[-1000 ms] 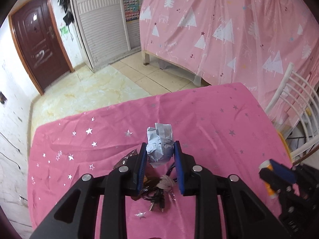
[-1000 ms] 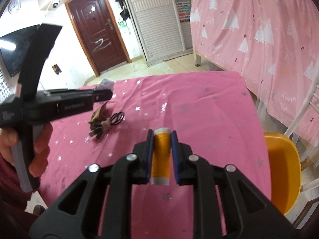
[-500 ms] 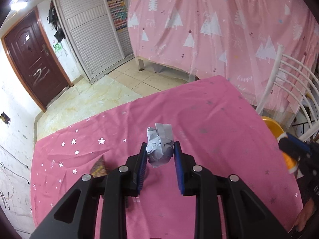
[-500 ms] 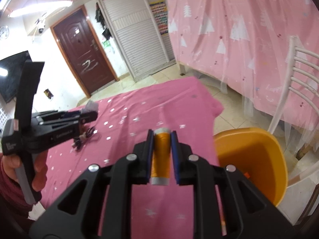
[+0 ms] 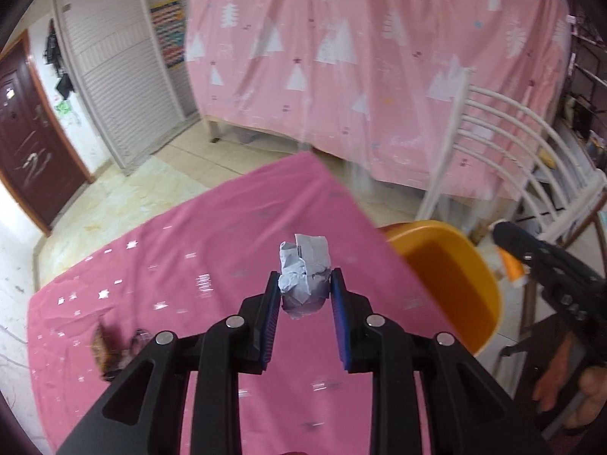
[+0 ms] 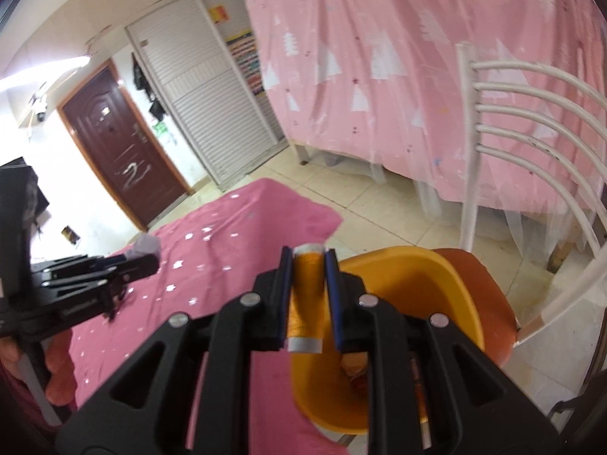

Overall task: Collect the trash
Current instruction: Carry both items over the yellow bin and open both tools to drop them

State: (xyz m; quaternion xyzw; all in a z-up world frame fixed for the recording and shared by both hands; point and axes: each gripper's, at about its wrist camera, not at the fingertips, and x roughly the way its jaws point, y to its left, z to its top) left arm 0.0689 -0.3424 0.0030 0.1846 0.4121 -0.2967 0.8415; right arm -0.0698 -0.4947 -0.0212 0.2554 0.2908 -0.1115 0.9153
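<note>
Crumpled pale grey paper wad [image 5: 303, 280] sits pinched between the blue-padded fingers of the left gripper [image 5: 305, 292], held above the pink star-printed cloth covering the table [image 5: 212, 250]. Over at the right gripper [image 6: 308, 278], the fingers squeeze an orange tube with a silver end [image 6: 305, 299], held over the rim of a round orange plastic bin [image 6: 447, 280] just beside the table's edge. A white metal chair [image 6: 531, 121] stands behind the bin.

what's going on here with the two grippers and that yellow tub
A person is clearing trash off the pink star-print tablecloth. The left gripper is shut on a crumpled grey paper wad above the table. The right gripper holds an orange tube with silver ends over the yellow plastic tub on the chair beside the table.
</note>
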